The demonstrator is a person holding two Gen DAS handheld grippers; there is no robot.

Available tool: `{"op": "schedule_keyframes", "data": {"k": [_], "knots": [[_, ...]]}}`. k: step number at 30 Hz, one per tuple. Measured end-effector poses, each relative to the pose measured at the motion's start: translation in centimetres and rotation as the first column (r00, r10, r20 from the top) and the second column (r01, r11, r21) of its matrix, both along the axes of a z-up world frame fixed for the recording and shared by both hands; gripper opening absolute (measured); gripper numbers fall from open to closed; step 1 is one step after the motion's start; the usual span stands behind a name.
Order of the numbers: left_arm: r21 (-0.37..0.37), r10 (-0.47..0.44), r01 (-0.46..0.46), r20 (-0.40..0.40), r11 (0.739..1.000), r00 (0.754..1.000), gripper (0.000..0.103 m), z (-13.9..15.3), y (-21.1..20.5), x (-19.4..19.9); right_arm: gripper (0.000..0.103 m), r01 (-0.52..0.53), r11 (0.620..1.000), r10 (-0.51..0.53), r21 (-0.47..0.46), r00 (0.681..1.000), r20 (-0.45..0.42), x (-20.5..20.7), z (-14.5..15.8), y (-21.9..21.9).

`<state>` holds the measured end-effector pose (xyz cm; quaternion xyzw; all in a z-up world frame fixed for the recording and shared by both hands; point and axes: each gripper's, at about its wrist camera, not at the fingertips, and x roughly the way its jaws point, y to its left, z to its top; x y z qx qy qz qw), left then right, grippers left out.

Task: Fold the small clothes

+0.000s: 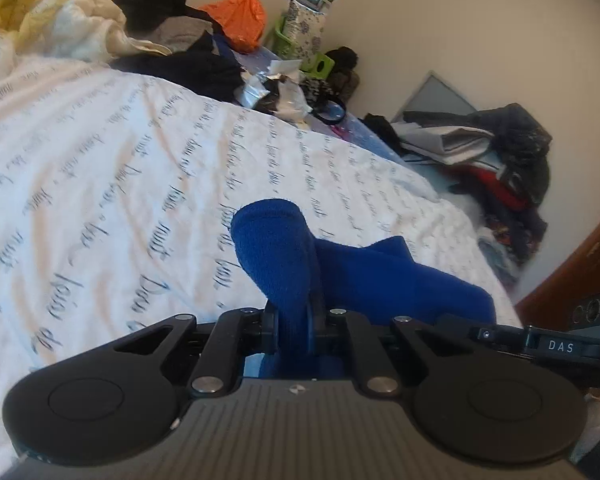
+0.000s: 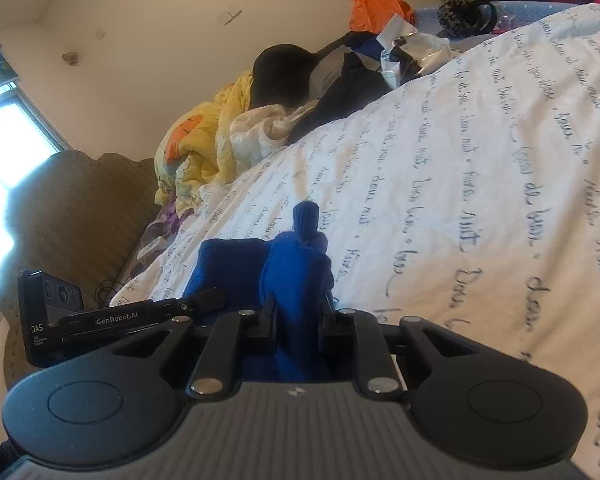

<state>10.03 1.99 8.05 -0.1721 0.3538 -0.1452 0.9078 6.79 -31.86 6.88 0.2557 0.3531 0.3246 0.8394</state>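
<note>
While lifted off bed | blue sock (image 1: 276,256) pinched in left gripper (image 1: 294,316) | right gripper (image 2: 296,320) clamps its other end

Pretty lived-in bedroom. The bed (image 1: 100,152) wears a white cover printed with dark cursive writing, and its far side is a jumble: a crumpled yellow quilt (image 2: 204,140), dark clothes (image 1: 188,64), some white fabric, an orange plastic bag (image 1: 240,20) and crinkled wrappers. Walls (image 1: 480,40) are plain cream. A window (image 2: 4,136) blazes with daylight, totally blown out, with a blue patterned blind above it. A tan upholstered headboard (image 2: 72,216) with a wavy top stands below that window. In the corner there's another heap of clothes (image 1: 500,160) against the wall, plus something green like a plastic basket (image 1: 288,36). A strip of reddish-brown wood (image 1: 572,256) shows at the edge.
</note>
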Motion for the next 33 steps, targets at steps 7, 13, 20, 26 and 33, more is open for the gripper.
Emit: {"op": "schedule_keyframes", "data": {"k": [7,13,20,26,33], "knots": [[-0.063,-0.010,0.006,-0.060,0.998,0.998,0.069,-3.0,4.1,-1.3,0.063,0.154,0.984,-0.169,-0.088,0.964,-0.204,3.2,-4.8,0.6],[-0.250,-0.090,0.043,-0.183,0.967,0.979,0.064,-6.3,4.3,-9.0,0.067,0.040,0.994,-0.062,-0.103,0.972,-0.227,-4.2,-5.1,-2.1],[-0.184,-0.108,0.060,-0.261,0.981,0.959,0.012,-7.8,2.0,-9.1,0.017,-0.007,1.000,-0.002,-0.026,0.942,-0.335,-6.8,-7.1,-1.2],[-0.119,-0.122,0.103,-0.166,0.988,0.979,0.009,-3.1,4.7,-12.1,0.014,-0.074,0.997,0.072,0.005,0.957,-0.280,-9.4,-5.1,0.4],[0.036,-0.070,0.074,-0.112,0.997,0.991,0.024,-3.9,6.1,-14.9,0.025,-0.015,1.000,0.009,-0.021,0.954,-0.301,-13.0,-6.2,0.0]]}}
